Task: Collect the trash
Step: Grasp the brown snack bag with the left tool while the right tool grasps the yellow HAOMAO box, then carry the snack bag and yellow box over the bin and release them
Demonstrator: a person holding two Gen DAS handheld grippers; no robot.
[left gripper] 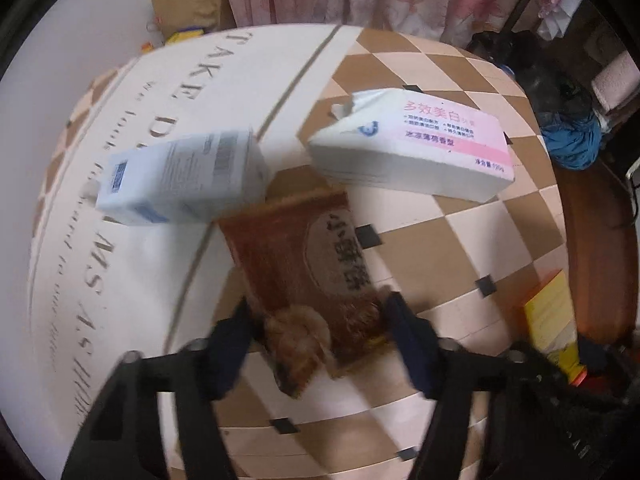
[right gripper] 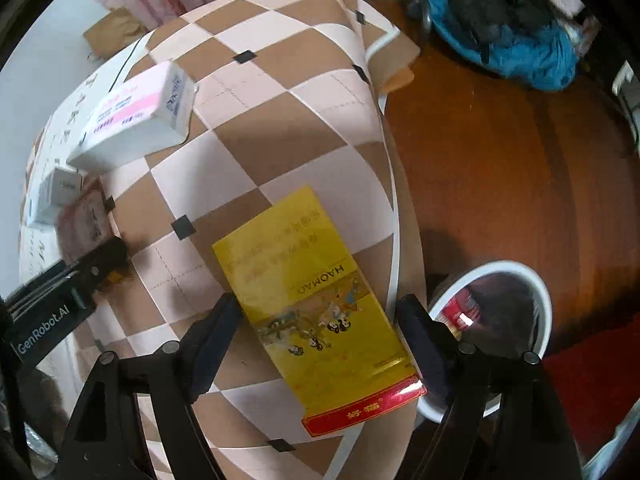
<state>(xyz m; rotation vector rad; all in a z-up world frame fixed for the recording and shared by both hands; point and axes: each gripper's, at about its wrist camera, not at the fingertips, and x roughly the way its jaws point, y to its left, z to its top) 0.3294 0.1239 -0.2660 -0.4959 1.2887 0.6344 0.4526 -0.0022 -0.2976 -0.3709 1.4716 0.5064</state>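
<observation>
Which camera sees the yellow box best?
The right wrist view. The yellow box lies whole on the checkered cloth, its printed top showing, between the open jaws of the right gripper. The left wrist view catches only a blurred strip of it at the right edge.

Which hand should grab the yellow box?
Probably the right. The right gripper points down with the yellow box between its open fingers. The left gripper is over the brown packet, farther away.
</observation>
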